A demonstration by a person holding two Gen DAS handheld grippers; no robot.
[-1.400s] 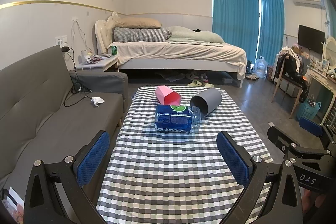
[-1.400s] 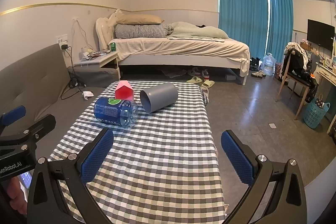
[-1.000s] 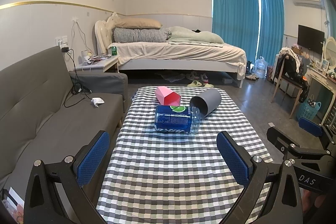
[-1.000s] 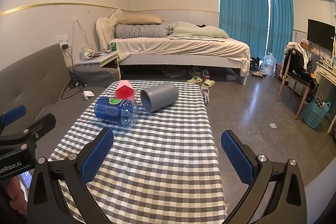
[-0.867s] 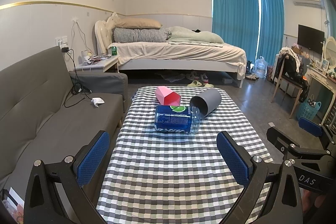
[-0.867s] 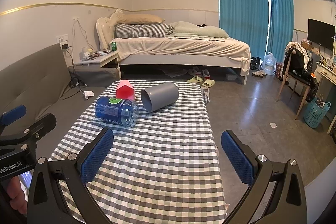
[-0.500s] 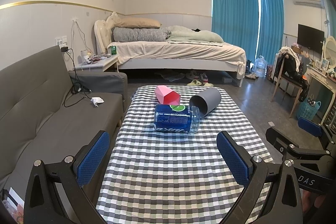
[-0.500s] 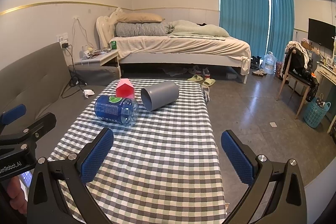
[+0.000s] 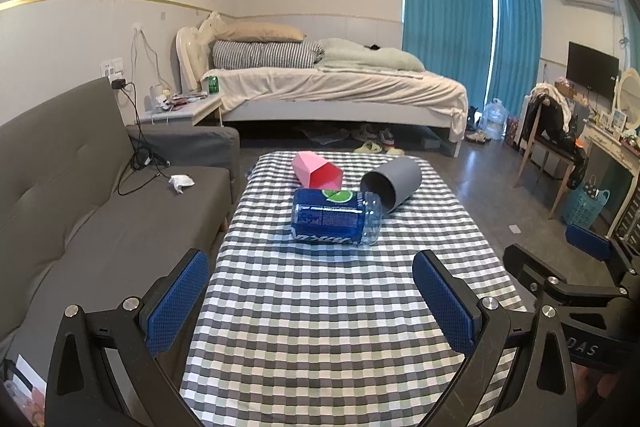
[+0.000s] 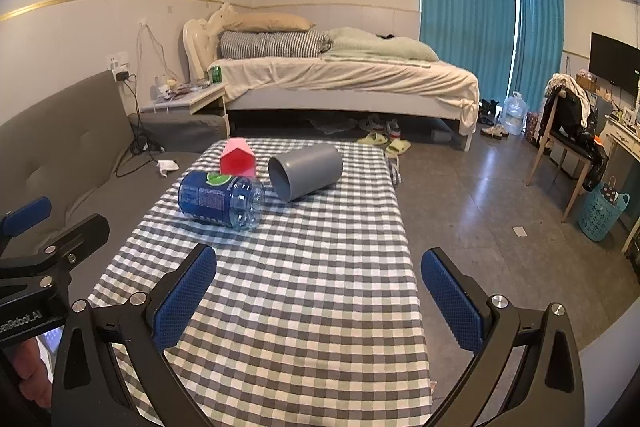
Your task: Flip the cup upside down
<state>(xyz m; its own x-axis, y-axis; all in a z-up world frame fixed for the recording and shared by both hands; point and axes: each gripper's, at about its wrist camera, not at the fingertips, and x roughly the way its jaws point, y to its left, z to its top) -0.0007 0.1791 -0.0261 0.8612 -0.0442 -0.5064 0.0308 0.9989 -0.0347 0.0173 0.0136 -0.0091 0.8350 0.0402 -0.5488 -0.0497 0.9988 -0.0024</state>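
Cup point(image 10: 306, 171) mouth visible, right view

Cup point(image 10: 306, 171) on its side on table point(image 10: 304, 291), right of bottle point(image 10: 221, 199), box point(image 10: 237, 157) behind.

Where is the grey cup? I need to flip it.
In both views the grey cup lies sideways on the far table, right of the blue bottle.

Grey cup point(image 10: 306, 171) on its side beside blue bottle point(image 10: 221, 199).
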